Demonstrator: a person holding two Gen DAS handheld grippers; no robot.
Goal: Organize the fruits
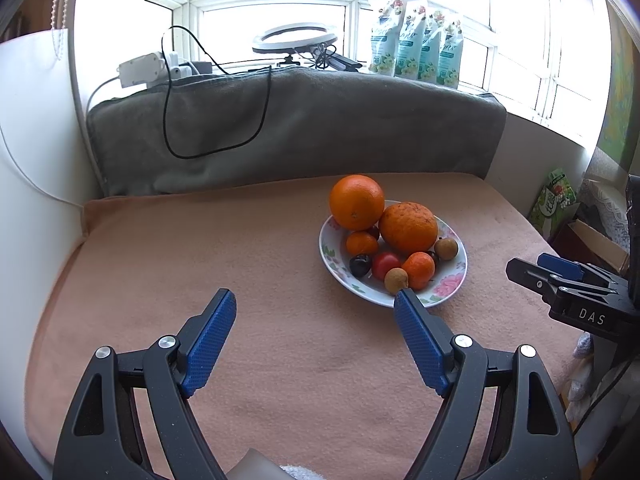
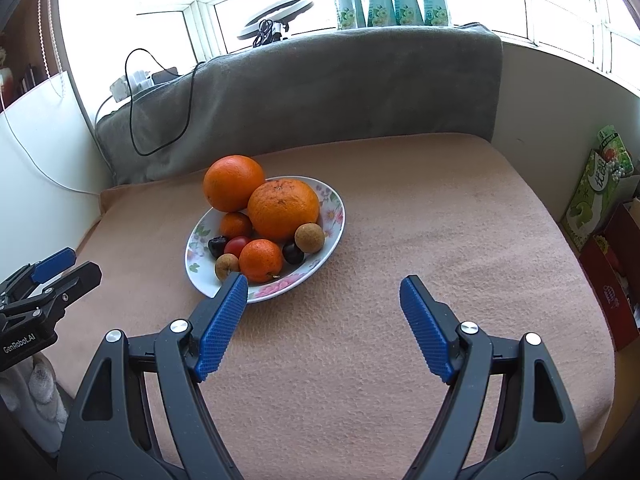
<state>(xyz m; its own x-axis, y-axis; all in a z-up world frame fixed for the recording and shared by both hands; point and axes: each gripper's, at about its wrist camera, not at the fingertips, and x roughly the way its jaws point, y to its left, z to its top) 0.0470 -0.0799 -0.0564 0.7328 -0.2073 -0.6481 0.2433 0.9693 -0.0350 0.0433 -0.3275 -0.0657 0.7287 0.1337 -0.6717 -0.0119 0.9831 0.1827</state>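
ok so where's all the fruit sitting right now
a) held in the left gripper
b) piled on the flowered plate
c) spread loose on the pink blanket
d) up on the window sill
b, the two big oranges and the smaller fruit are all heaped on the flowered plate, while the left gripper and right gripper both stand open and hold nothing.

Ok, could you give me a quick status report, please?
Left gripper open, empty. Right gripper open, empty. Fruits piled on floral plate, untouched. Nothing in the way.
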